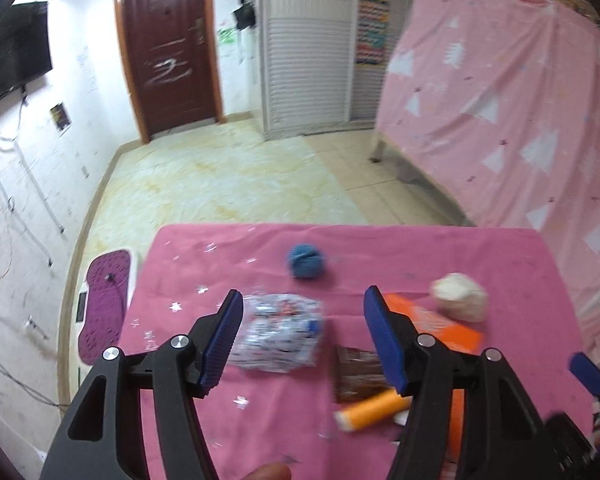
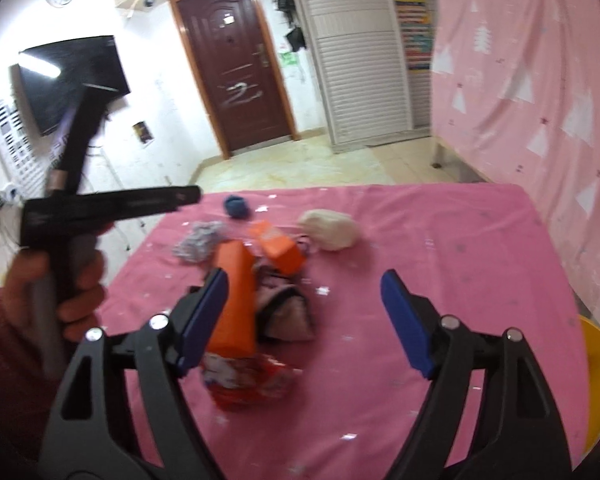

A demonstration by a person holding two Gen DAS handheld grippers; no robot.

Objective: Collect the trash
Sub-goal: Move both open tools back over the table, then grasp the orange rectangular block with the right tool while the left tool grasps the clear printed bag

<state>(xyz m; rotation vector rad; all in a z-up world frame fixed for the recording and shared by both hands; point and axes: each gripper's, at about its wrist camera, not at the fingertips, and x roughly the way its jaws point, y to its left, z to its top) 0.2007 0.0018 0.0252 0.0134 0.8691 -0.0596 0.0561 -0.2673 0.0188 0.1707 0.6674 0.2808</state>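
left tongs (image 1: 303,342) and right tongs (image 2: 303,320) are standing open, holding nothing | crinkled silver wrapper (image 1: 278,334), orange box (image 2: 281,251), blue ball (image 1: 306,260) are still lying on pink tablecloth (image 2: 440,240) | no bin visible, collecting probably not begun

Pink cloth (image 1: 220,248) with silver stars. Blue ball (image 1: 306,260), cream wad (image 1: 460,296), orange box (image 2: 278,246), orange tube (image 1: 374,408), blue pads (image 1: 222,340).

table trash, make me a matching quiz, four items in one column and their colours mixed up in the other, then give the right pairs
Things:
1. ball of yarn
2. crumpled lump
3. box
4. tablecloth

Colours:
A. orange
B. pink
C. blue
D. cream white

Pairs: 1-C, 2-D, 3-A, 4-B
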